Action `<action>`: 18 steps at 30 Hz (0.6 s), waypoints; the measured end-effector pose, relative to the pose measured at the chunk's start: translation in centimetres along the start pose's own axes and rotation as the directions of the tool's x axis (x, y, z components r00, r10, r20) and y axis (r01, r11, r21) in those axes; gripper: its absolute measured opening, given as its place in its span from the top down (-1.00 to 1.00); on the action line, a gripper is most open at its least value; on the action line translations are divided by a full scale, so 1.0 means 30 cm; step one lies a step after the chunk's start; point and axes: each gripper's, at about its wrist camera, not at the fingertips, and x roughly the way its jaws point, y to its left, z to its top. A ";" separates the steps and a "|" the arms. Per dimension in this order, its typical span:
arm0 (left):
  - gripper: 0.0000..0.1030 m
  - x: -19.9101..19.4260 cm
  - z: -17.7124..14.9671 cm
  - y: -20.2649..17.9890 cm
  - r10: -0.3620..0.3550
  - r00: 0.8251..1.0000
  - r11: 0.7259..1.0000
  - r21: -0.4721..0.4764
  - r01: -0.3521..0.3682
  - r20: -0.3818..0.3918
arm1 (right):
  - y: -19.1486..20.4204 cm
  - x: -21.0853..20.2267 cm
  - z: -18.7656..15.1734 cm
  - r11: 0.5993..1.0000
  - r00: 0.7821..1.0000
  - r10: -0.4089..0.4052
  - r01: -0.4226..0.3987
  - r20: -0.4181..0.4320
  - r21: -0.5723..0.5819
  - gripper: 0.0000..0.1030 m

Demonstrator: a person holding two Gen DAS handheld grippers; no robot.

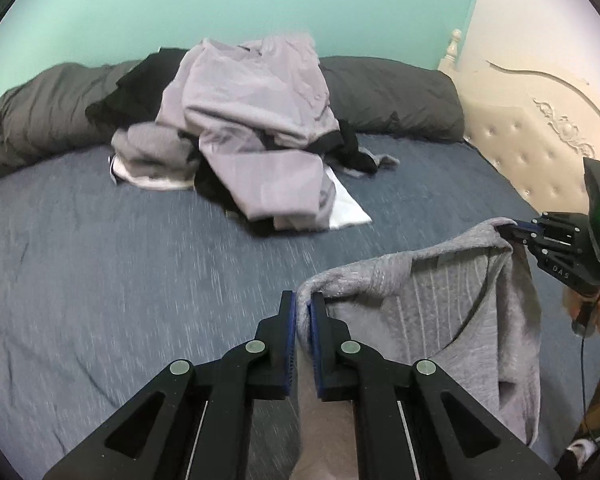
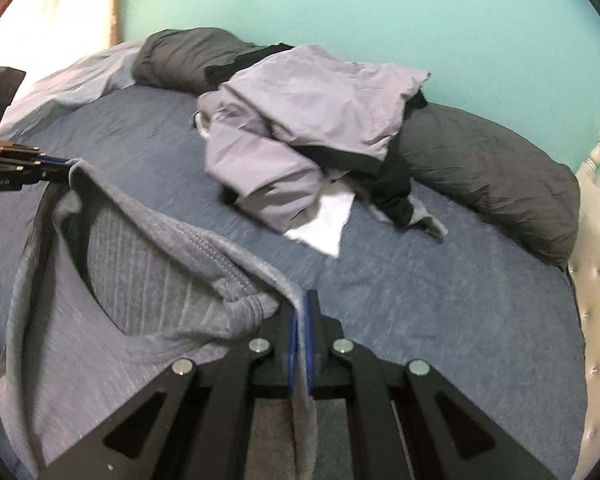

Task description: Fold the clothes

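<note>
Both hand-held grippers, left (image 1: 303, 300) and right (image 2: 302, 300), pinch the grey top (image 1: 440, 300) at its shoulders, stretching it flat above the bed (image 1: 100, 260) for folding.

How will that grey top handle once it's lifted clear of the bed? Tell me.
Probably floppy: the grey top sags between the left gripper and right gripper. Likely light, since two small pinches carry it. The fuzzy knit should resist slipping, though the hanging body may swing.

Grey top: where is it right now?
The grey top hangs stretched between the left gripper and the right gripper, each shut on a shoulder edge, above the near side of the blue bed sheet, in front of the clothes pile.
</note>
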 end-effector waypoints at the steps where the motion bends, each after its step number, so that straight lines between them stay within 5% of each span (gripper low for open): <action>1: 0.86 0.018 0.017 0.006 0.000 1.000 1.000 -0.002 0.000 -0.001 | -0.012 0.020 0.017 1.000 1.000 -0.003 0.003 -0.001 0.008 0.94; 8: 0.85 0.232 0.011 0.112 -0.004 0.997 0.994 -0.105 -0.004 -0.075 | -0.043 0.206 0.086 0.999 0.999 -0.008 0.010 -0.051 0.045 0.94; 18: 0.79 0.494 -0.184 0.158 -0.030 0.978 0.986 -0.167 -0.006 -0.209 | 0.030 0.479 -0.071 0.988 0.977 0.116 -0.095 -0.179 0.122 0.93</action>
